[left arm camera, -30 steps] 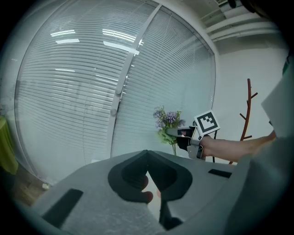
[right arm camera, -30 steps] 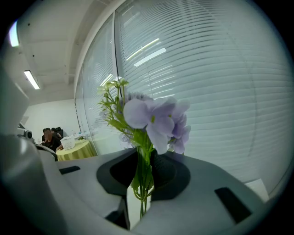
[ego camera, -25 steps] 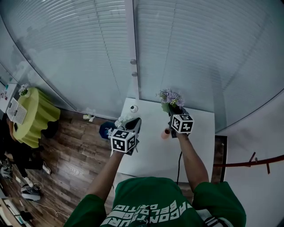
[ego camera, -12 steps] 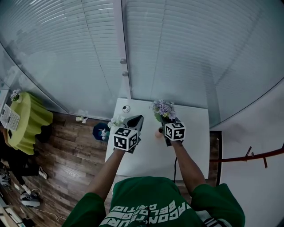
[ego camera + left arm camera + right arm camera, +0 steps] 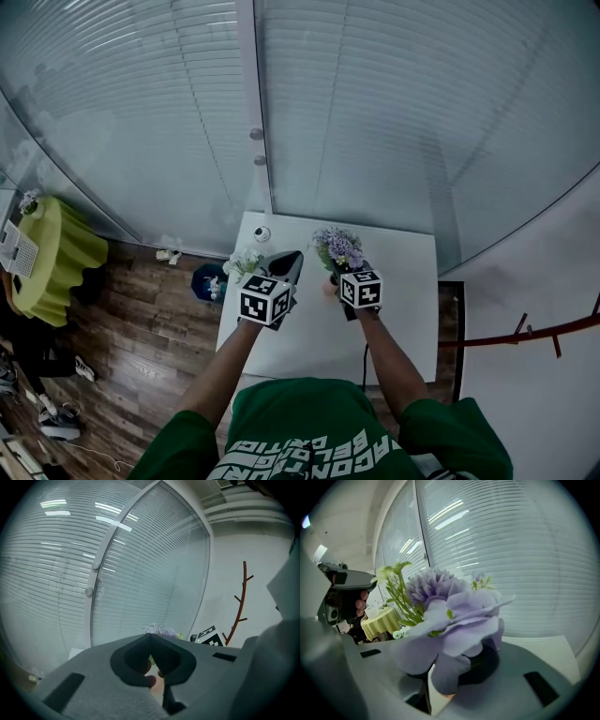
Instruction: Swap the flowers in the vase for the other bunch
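One step left, seemingly: lowering purple bunch into vase, right gripper clamped on it though just loosened slightly; left gripper closed, empty. Next: seat deeper, then release.

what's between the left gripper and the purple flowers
The small pink vase, standing on the white table; the head view shows it best.

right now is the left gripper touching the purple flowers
Apart. The head view shows a strip of white table between the left gripper and the purple flowers, so their outlines never meet.
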